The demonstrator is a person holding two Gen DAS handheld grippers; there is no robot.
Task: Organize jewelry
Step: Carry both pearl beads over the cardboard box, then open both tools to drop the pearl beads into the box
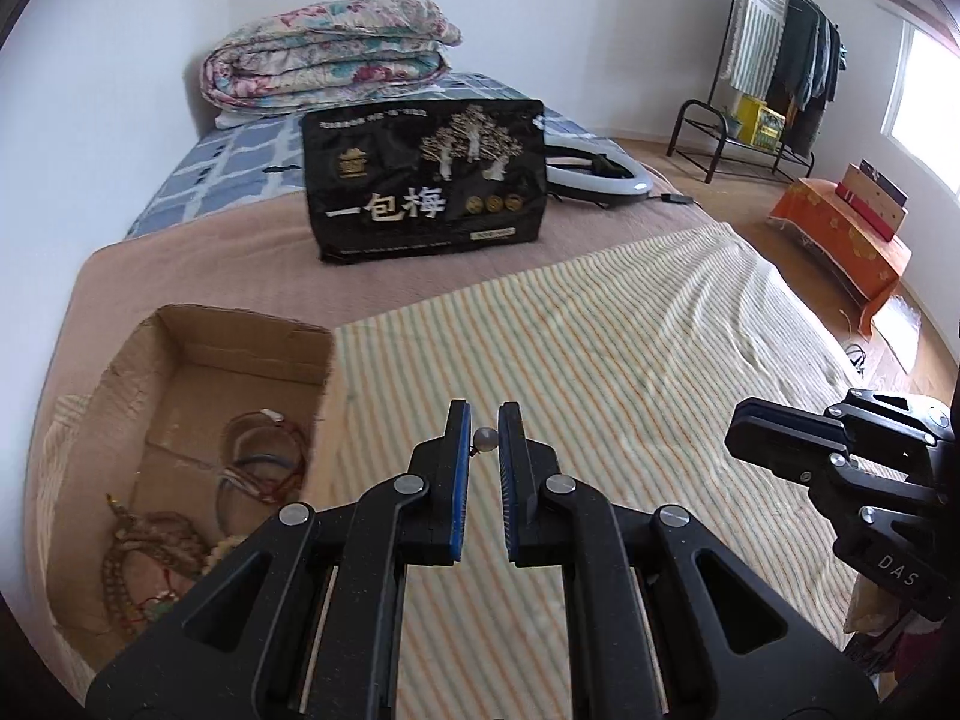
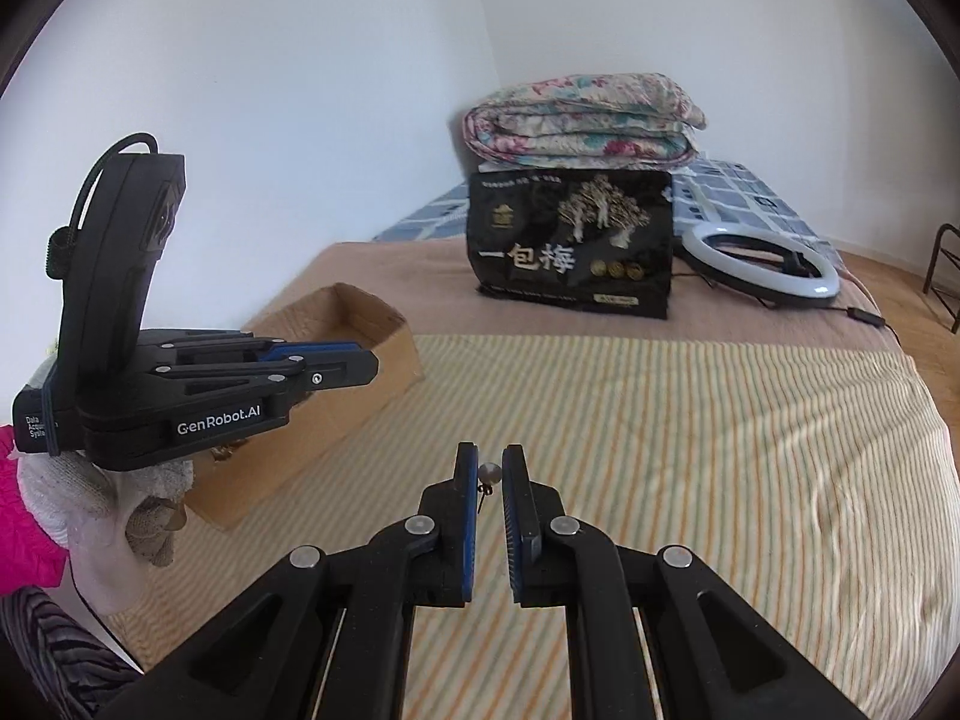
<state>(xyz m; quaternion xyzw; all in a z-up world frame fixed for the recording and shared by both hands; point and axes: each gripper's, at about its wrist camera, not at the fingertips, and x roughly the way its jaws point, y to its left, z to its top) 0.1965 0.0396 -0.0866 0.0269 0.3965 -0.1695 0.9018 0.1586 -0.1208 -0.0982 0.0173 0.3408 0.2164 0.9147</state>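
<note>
Both tongs pinch pearl earrings: left tongs (image 1: pixel 485 438), whose view alone shows bracelets (image 1: pixel 264 462), and right tongs (image 2: pixel 489 473).

Both tongs are black plastic linkages with round silver pivot screws and blue pads inside the fingers (image 2: pixel 465 516). The left tongs (image 2: pixel 354 360) read "GenRobot.AI" in white, a black cable looping from the upright camera housing — held by a white knitted glove (image 2: pixel 78 486) under a pink sleeve (image 2: pixel 21 516).
</note>
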